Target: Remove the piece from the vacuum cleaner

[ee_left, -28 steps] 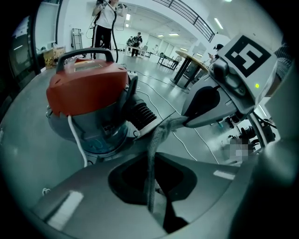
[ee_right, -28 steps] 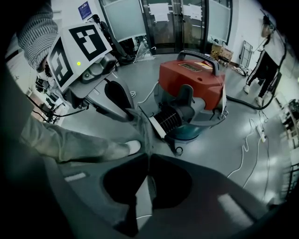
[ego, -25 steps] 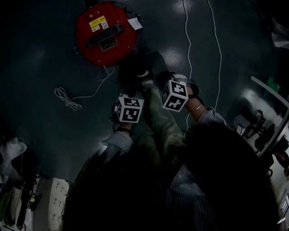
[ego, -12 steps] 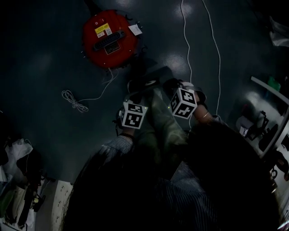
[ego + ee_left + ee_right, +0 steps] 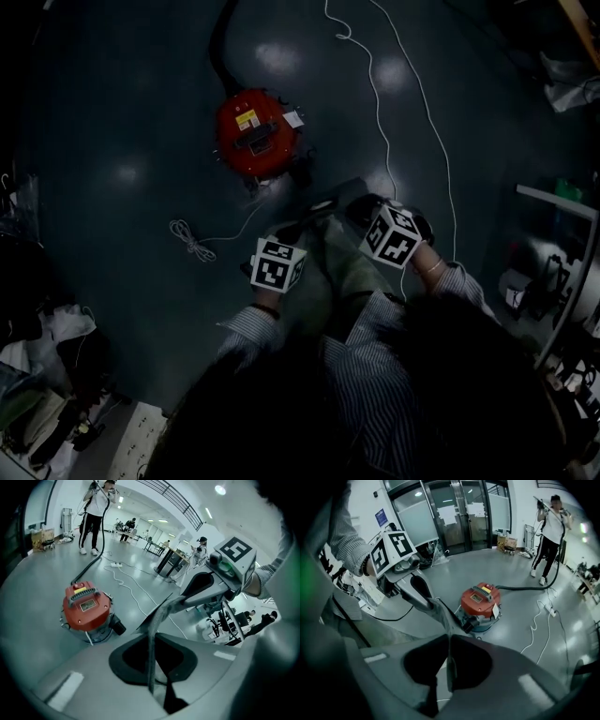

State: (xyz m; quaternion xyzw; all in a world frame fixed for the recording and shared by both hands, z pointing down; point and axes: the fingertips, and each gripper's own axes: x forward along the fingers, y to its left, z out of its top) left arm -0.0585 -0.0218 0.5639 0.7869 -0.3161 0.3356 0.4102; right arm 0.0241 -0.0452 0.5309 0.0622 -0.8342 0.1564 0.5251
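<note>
The red round vacuum cleaner [image 5: 255, 131] [image 5: 86, 611] [image 5: 480, 602] stands on the dark floor, ahead of both grippers and apart from them. A thin grey-green cloth-like piece [image 5: 336, 267] [image 5: 161, 613] [image 5: 440, 613] is stretched between the two grippers. My left gripper [image 5: 292, 232] [image 5: 151, 641] is shut on one edge of it. My right gripper [image 5: 361, 208] [image 5: 449, 644] is shut on the other edge. Each gripper shows in the other's view, pinching the sheet. A black hose [image 5: 525, 588] runs from the vacuum to a standing person [image 5: 551, 522] who holds its wand.
White cords [image 5: 389, 112] run along the floor to the right of the vacuum, and a coiled cord [image 5: 192, 239] lies to its left. A white power strip [image 5: 141, 431] and bags sit at lower left. Desks and gear [image 5: 562, 262] line the right side. Other people stand far off.
In the head view the vacuum has become smaller and farther away, drifting right. Both grippers keep their hold on the piece and sit higher over the floor, a little to the right.
</note>
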